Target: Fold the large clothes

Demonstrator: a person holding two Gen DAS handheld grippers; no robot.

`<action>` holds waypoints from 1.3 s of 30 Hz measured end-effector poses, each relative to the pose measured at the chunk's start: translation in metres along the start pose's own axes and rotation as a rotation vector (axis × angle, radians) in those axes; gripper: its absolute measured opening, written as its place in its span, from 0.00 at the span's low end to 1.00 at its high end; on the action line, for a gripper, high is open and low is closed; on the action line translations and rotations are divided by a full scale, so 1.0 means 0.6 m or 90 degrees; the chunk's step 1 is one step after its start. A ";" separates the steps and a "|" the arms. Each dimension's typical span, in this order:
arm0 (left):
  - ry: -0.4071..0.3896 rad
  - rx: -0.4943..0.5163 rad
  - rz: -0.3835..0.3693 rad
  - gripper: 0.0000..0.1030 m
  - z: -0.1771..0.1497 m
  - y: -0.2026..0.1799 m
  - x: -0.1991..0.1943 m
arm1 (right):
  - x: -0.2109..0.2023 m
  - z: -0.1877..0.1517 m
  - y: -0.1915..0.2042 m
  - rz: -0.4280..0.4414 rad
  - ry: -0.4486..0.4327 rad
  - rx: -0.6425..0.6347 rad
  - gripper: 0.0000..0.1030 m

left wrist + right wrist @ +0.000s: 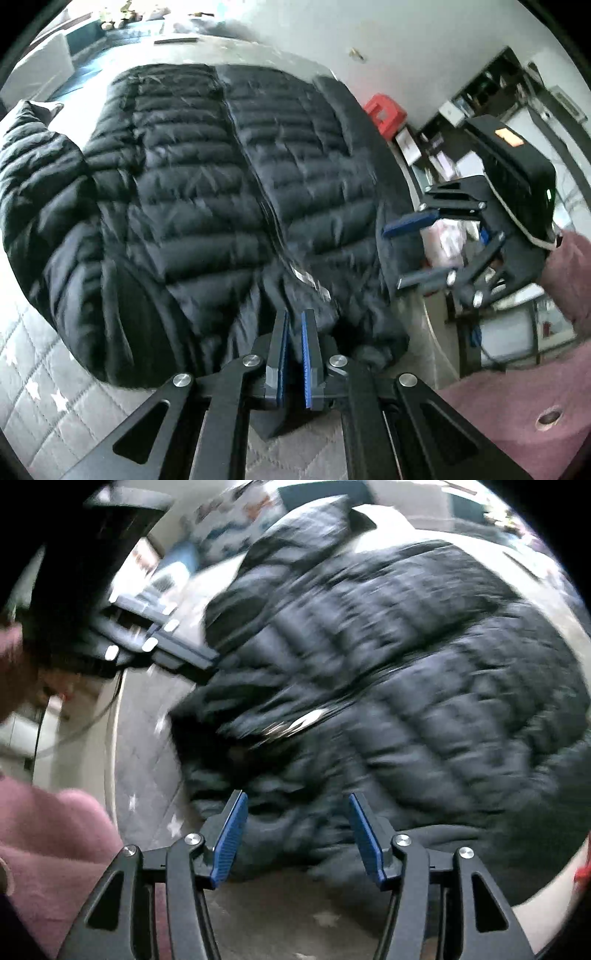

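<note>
A large black quilted puffer jacket (pixel 207 184) lies spread on a bed, zip line running down its middle. In the left wrist view my left gripper (pixel 295 314) sits at the jacket's near edge, shut on a bunched fold of its dark fabric. My right gripper (pixel 393 258) hovers off the jacket's right edge, blue pads apart and nothing between them. The right wrist view is blurred. There the jacket (pixel 406 664) fills the frame, and the right gripper (pixel 295 799) stands open just above its near edge. The left gripper (pixel 207 661) shows at upper left, against the jacket's edge.
A grey quilted bed cover with white stars (pixel 37 369) lies under the jacket, also seen as the cover (pixel 147 746). Beyond the bed's right edge are a red stool (pixel 384 114) and cluttered dark shelves (pixel 498 92). A pink sleeve (pixel 569 273) holds the right gripper.
</note>
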State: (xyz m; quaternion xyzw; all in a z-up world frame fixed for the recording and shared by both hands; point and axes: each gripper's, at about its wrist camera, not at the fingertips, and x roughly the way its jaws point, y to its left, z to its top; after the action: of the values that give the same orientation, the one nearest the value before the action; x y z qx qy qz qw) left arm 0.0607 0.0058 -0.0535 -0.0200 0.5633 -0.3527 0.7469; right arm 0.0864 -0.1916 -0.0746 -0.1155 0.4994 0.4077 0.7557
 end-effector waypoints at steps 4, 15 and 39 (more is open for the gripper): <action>-0.003 -0.037 0.001 0.07 0.032 0.020 0.026 | -0.028 0.001 -0.092 -0.073 -0.047 0.099 0.60; 0.094 -0.084 -0.032 0.07 0.018 0.046 0.151 | 0.085 -0.030 -0.177 -0.122 0.037 0.226 0.60; -0.068 -0.293 0.146 0.07 0.207 0.403 -0.009 | 0.106 0.027 -0.205 -0.095 0.054 0.200 0.78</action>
State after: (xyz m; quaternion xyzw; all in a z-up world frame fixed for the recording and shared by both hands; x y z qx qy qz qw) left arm 0.2884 0.1449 -0.1071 -0.1438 0.5872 -0.1265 0.7864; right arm 0.1978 -0.2288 -0.1494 -0.0498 0.5784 0.2625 0.7708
